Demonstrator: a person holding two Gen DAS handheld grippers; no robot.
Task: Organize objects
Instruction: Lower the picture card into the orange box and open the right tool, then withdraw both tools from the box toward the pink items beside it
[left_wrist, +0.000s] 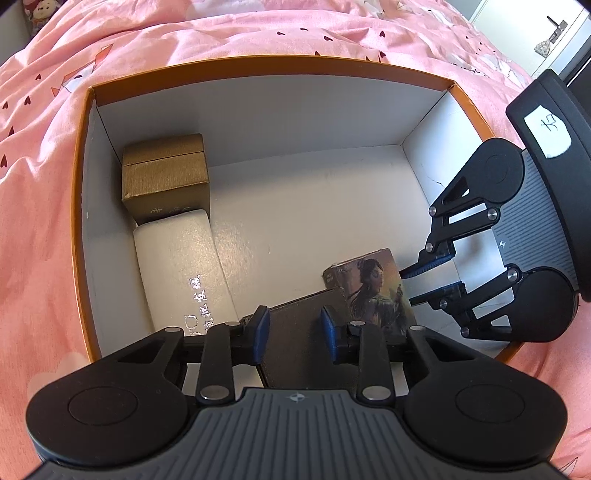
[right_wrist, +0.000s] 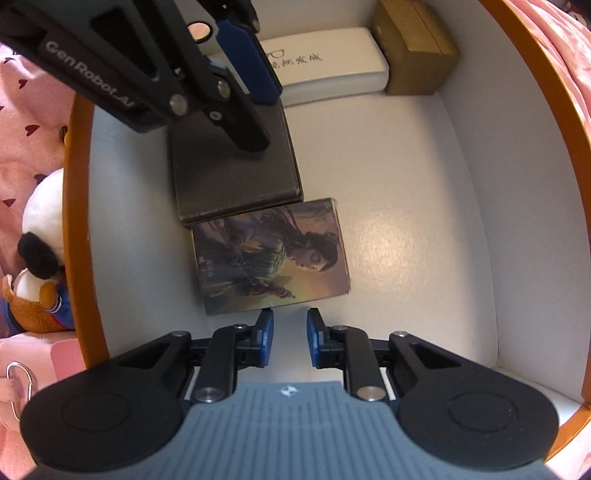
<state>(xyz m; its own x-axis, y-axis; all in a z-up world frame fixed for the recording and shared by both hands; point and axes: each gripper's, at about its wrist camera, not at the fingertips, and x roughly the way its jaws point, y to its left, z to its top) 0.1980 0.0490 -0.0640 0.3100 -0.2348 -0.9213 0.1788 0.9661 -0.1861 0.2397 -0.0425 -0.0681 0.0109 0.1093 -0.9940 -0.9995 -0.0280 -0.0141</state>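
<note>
Left wrist view: the left tool (left_wrist: 295, 334) hangs unclenched above a dark flat case (left_wrist: 308, 321), its blue pads off it. Just beyond lies a picture box (left_wrist: 373, 291), with the right tool (right_wrist: 290, 332) released and empty beside it. Farther back in the orange-rimmed box (left_wrist: 79, 206) on the bed sit a white glasses case (left_wrist: 181, 266) and a gold box (left_wrist: 166, 177).

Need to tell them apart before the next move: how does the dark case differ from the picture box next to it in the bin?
The dark case is plain matte black; the picture box carries a printed figure of a woman. The left tool straddles the dark case, while the picture box lies free just ahead of the right tool. The dark case looks thinner; the picture box shows a taller side wall. Both lie flat, edge to edge, inside the orange-rimmed box.
</note>
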